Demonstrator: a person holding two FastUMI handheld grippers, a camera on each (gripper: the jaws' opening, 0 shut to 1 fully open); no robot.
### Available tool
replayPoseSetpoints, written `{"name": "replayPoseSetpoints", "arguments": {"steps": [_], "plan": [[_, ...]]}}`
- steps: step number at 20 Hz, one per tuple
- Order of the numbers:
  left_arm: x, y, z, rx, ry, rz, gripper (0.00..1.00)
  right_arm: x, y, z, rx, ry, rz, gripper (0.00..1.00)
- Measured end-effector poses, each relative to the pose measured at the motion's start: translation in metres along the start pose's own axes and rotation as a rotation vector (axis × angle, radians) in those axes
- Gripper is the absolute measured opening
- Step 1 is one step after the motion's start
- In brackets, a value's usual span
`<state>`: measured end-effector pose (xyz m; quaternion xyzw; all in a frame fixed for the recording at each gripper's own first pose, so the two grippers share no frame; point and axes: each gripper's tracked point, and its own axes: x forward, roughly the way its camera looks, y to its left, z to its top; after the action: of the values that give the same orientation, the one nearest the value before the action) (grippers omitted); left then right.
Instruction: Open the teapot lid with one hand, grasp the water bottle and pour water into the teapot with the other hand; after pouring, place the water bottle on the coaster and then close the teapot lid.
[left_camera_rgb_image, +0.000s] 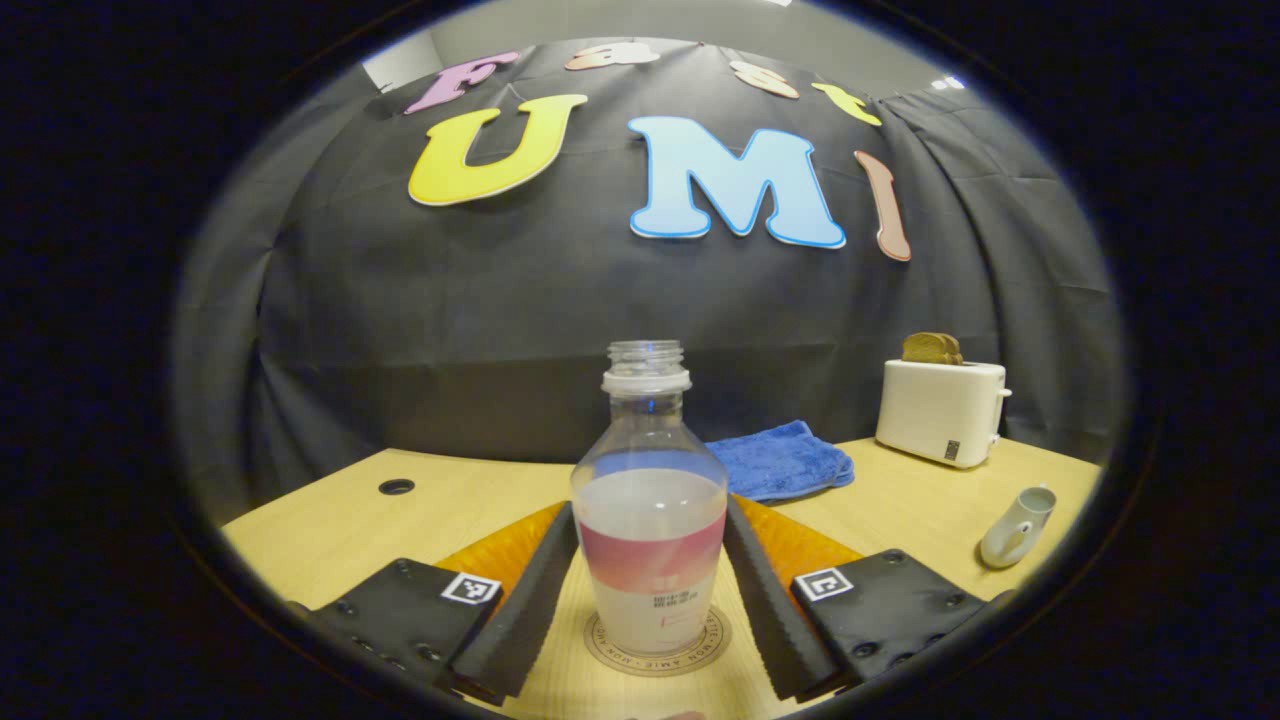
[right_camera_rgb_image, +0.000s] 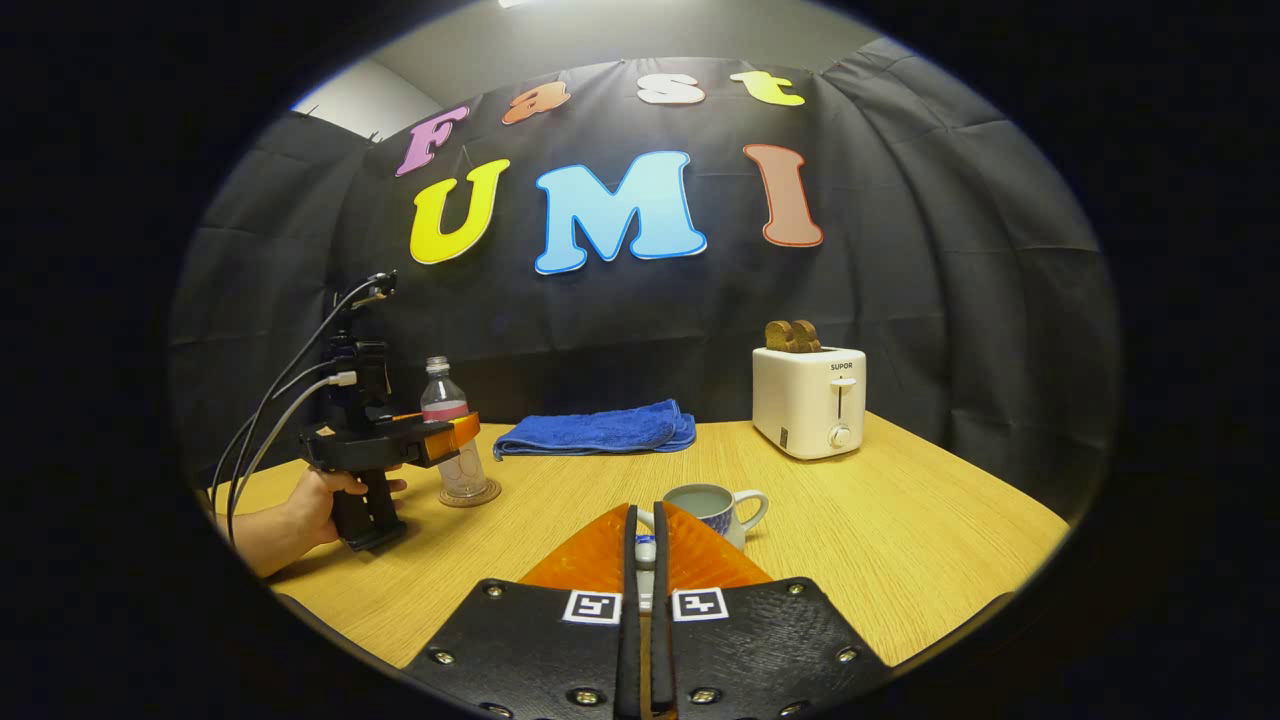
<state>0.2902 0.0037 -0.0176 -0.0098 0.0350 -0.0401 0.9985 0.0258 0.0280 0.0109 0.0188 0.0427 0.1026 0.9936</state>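
Your left gripper (left_camera_rgb_image: 650, 590) has its jaws spread to either side of the water bottle (left_camera_rgb_image: 650, 520), fingers (left_camera_rgb_image: 520, 610) flanking it; whether the pads press the bottle or stand just off it, you cannot tell. Bottle upright, uncapped, partly filled, standing on the round coaster (left_camera_rgb_image: 600, 645) between the jaws. Beyond the jaws: blue towel (left_camera_rgb_image: 785, 458) on the bench (left_camera_rgb_image: 330, 520); off to their right, the white toaster (left_camera_rgb_image: 940, 410) with bread in its slots, and nearer, the teapot (left_camera_rgb_image: 1018, 527).

Your right gripper (right_camera_rgb_image: 640, 570) has its jaws nearly closed on a small thing, probably the teapot lid (right_camera_rgb_image: 646, 548). Teapot, open-topped with liquid inside, sits just ahead of the jaws. Far left of them, a hand (right_camera_rgb_image: 320, 505) holds the other gripper against the bottle.
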Motion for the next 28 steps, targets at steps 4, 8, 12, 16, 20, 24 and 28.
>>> {"name": "replayPoseSetpoints", "arguments": {"steps": [4, 8, 12, 16, 20, 24, 28], "plan": [[-0.008, -0.003, 0.0, 0.032, 0.002, -0.005, 0.99, -0.002, 0.002, -0.001, 0.005, 0.001, 0.004, 0.05], [-0.031, -0.006, 0.009, 0.02, -0.014, -0.002, 0.99, -0.005, 0.001, 0.002, 0.005, -0.006, 0.003, 0.04], [-0.066, -0.018, 0.003, 0.005, -0.012, -0.02, 0.99, 0.001, -0.001, 0.011, 0.01, -0.031, -0.001, 0.05], [-0.114, -0.035, 0.012, 0.008, -0.032, -0.041, 0.99, 0.035, -0.02, 0.021, -0.014, -0.05, -0.031, 0.04], [-0.152, -0.064, 0.031, -0.053, -0.053, -0.1, 0.99, 0.086, -0.036, 0.009, 0.052, -0.002, -0.048, 0.04], [-0.157, -0.083, 0.029, -0.039, -0.059, -0.15, 0.99, 0.112, -0.044, 0.008, 0.012, 0.003, -0.086, 0.05], [-0.153, -0.074, 0.018, -0.06, -0.033, -0.138, 0.99, 0.119, -0.044, -0.011, -0.021, 0.054, -0.092, 0.05]]}}
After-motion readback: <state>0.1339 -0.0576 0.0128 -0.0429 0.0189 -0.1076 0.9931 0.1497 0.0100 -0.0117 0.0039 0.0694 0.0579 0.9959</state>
